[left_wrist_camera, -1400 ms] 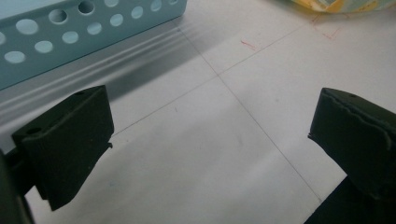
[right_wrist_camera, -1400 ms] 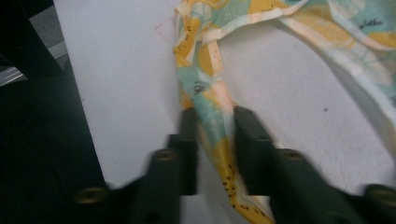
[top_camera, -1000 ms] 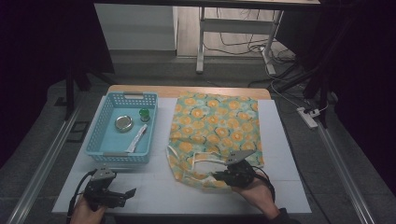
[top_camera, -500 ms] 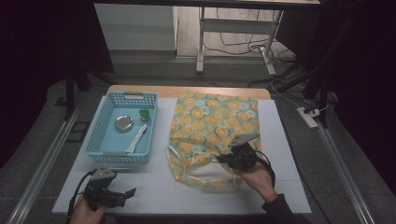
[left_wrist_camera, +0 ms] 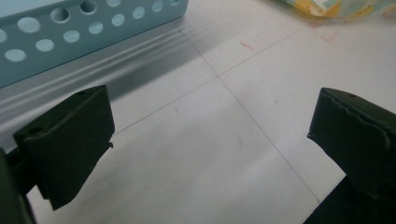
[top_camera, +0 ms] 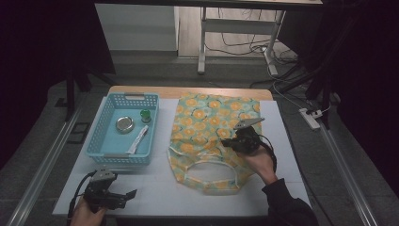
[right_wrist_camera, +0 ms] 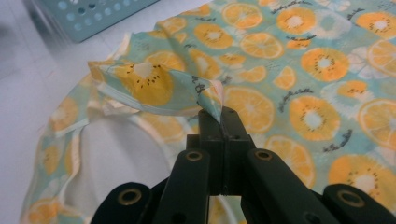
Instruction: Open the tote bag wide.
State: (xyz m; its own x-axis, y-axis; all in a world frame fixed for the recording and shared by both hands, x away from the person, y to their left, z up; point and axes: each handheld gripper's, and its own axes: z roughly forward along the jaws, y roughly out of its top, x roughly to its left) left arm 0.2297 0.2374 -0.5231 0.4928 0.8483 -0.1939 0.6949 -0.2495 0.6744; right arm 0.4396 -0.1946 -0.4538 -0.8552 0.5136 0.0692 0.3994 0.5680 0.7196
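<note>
Since the earlier frame, the right gripper [top_camera: 234, 141] has carried the strap [right_wrist_camera: 154, 88] of the fruit-print bag [top_camera: 211, 120] up and across the cloth; its jaws are clenched on the fabric. Left gripper [top_camera: 123, 195] rests released on the worktop [top_camera: 155, 193] near the basket [top_camera: 96, 141]. To fold well, keep the pull low and steady so the bag lies flat without bunching.

basket [left_wrist_camera: 70, 32] cut off, green item [top_camera: 146, 115] too small to ID

high view: above near edge, facing 12 o'clock, far | gripper views: close, low over table [left_wrist_camera: 224, 154] | shared: fruit-print cloth [top_camera: 211, 122], basket [top_camera: 101, 136]
</note>
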